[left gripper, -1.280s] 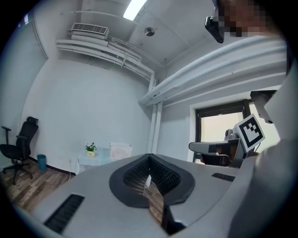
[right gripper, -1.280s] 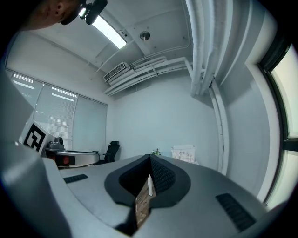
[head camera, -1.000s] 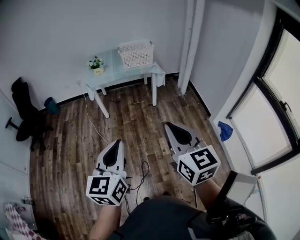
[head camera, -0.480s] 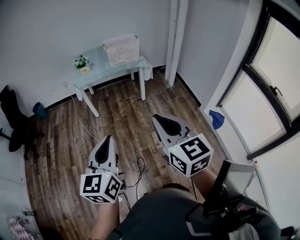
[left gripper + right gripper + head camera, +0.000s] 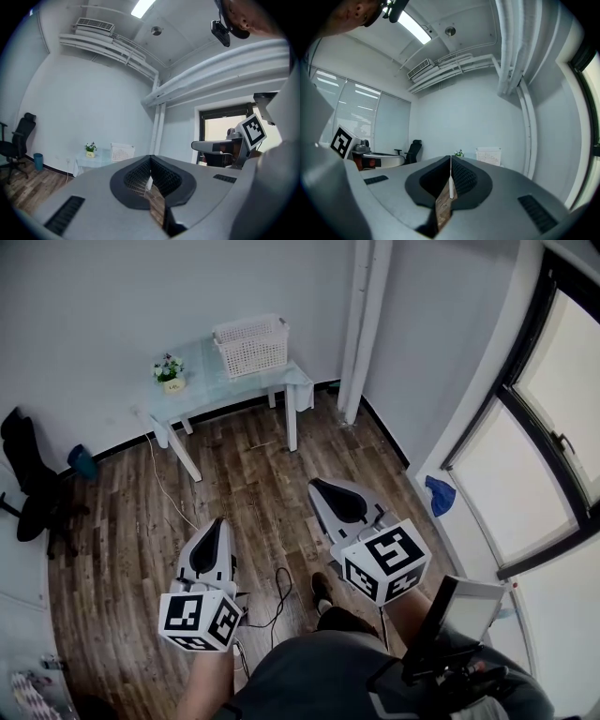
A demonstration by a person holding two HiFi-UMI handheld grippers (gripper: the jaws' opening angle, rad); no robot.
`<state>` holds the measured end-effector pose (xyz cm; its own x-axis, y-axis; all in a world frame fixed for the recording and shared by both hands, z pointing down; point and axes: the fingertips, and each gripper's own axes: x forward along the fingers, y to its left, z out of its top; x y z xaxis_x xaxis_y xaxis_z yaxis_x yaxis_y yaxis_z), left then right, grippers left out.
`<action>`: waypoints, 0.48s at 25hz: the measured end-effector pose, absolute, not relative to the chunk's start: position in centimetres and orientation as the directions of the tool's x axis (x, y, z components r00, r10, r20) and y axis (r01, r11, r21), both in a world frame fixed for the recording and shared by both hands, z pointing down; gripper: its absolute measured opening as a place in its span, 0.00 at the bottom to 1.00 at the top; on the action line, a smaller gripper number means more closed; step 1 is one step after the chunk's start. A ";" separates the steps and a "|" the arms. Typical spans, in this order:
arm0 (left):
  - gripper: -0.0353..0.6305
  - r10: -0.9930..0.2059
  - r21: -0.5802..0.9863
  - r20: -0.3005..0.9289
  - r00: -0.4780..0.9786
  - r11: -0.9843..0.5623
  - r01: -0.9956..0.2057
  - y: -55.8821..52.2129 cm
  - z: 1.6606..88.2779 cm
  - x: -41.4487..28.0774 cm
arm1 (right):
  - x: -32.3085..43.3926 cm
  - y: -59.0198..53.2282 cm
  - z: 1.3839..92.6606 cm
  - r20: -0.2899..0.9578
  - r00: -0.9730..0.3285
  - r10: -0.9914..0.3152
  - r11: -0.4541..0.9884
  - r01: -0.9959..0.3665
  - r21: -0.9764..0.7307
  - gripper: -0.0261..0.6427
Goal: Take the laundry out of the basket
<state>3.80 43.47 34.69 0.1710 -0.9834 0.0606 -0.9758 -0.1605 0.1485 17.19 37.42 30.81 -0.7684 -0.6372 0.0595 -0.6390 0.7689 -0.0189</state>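
Note:
A white slatted laundry basket point(image 5: 250, 345) stands on a small pale table point(image 5: 208, 390) against the far wall; its contents are hidden from here. The same basket appears small and distant in the left gripper view point(image 5: 122, 152) and in the right gripper view point(image 5: 488, 156). My left gripper point(image 5: 219, 521) and right gripper point(image 5: 317, 487) hover low over the wooden floor, far short of the table. Both have their jaws shut together with nothing between them, as the left gripper point(image 5: 150, 157) and right gripper point(image 5: 450, 160) views show.
A small flower pot point(image 5: 170, 371) sits on the table beside the basket. A black office chair point(image 5: 28, 479) and a blue bin point(image 5: 82, 462) stand at the left. White pipes point(image 5: 366, 324) run up the corner, a window fills the right wall, and a blue object point(image 5: 439, 495) and a cable point(image 5: 275, 592) lie on the floor.
The head view has swung a little, so the table and basket shifted in the picture. A foot now shows between the grippers. Both grippers stay shut and low.

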 end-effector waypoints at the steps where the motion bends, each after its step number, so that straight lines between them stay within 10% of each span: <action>1: 0.07 -0.984 0.144 0.063 0.165 -0.155 -0.977 42.6 34.7 3.7 | 17.0 36.5 30.8 0.053 -0.775 -0.629 0.776 -0.631 -0.021 0.06; 12: 0.07 -0.990 0.155 0.055 0.131 -0.121 -0.981 30.5 34.3 2.9 | 16.2 24.1 30.1 0.023 -0.817 -0.576 0.816 -0.577 -0.034 0.06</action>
